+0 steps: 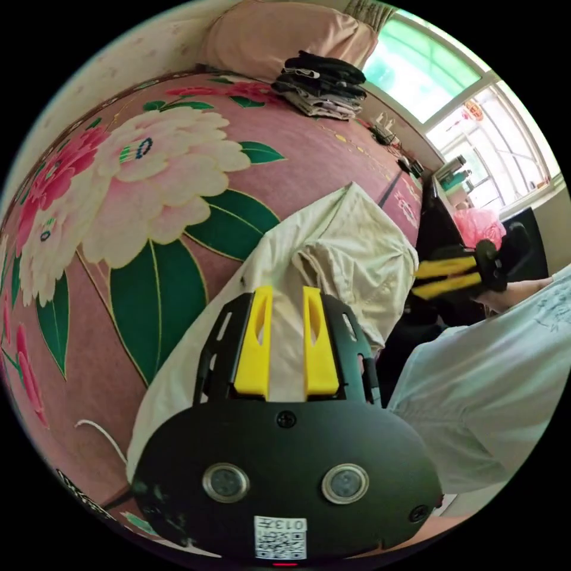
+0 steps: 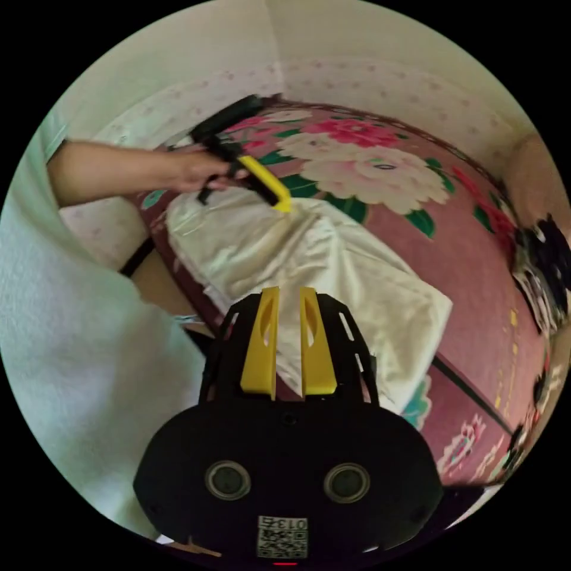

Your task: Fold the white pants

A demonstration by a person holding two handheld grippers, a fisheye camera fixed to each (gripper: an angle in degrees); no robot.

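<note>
- Left gripper view: the left gripper (image 1: 288, 291) hangs over the white pants (image 1: 351, 262), its yellow jaws parted by a narrow gap with nothing between them.
- The pants lie partly folded on a bed (image 1: 148, 196) covered in pink cloth with large flowers and green leaves; one bunched fold rises just ahead of the jaw tips.
- At the far end of the bed sits a stack of folded clothes (image 1: 321, 83), with a pillow (image 1: 285, 35) behind it.
- The right gripper (image 1: 425, 279) shows blurred beyond the pants' edge; its two yellow jaws lie near each other, and whether anything is between them I cannot tell.
- A window (image 1: 452, 89) lets in bright light on the far side.
- Right gripper view: the right gripper (image 2: 288, 291) is above the pants (image 2: 357, 279), jaws slightly apart and empty.
- The left gripper (image 2: 284, 205), held in a hand (image 2: 196, 169), has its tip at a raised ridge of the pants; I cannot tell whether it is pinching the cloth.
- The person's pale sleeve (image 2: 71, 333) lies along one side.
</note>
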